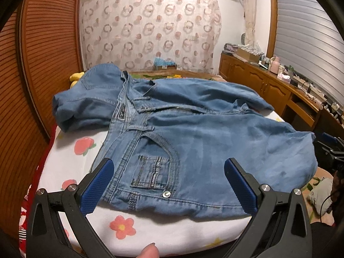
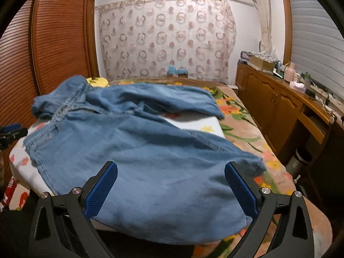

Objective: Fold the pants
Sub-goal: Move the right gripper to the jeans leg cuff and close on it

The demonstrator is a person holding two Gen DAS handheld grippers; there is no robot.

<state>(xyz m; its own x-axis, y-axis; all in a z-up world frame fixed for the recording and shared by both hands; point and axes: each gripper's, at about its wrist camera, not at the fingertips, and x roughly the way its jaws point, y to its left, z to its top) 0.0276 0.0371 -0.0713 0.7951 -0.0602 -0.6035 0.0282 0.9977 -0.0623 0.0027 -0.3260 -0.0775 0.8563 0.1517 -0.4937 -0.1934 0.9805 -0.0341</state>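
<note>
- Blue denim fills both views: the pants (image 1: 193, 133) lie spread on a white flowered sheet (image 1: 133, 230) on the bed, waist end to our left, legs running off to our right.
- We hold the left gripper (image 1: 168, 185) just above the near waist corner, its blue pads wide apart and clamped on nothing; the front pocket (image 1: 154, 167) and a metal rivet (image 1: 166, 194) sit between them.
- We hold the right gripper (image 2: 171, 190) over the nearer leg, its jaws likewise spread and empty, the cloth passing under and between the pads.
- The long axis of the pants runs left to right across both pairs of jaws, not along them; so, in our judgement, each gripper must come down on the near edge directly ahead of it.
- The left hand is nearer the waistband, the right nearer the hems; the far leg (image 2: 154, 99) lies beyond, parted from the near one by a strip of bare sheet.
- The waist's far side is bunched up by the wooden wardrobe (image 1: 43, 53), so we judge that the fold is not yet begun.
- A wooden sideboard (image 2: 279, 107) stands well apart, right of the bed.
</note>
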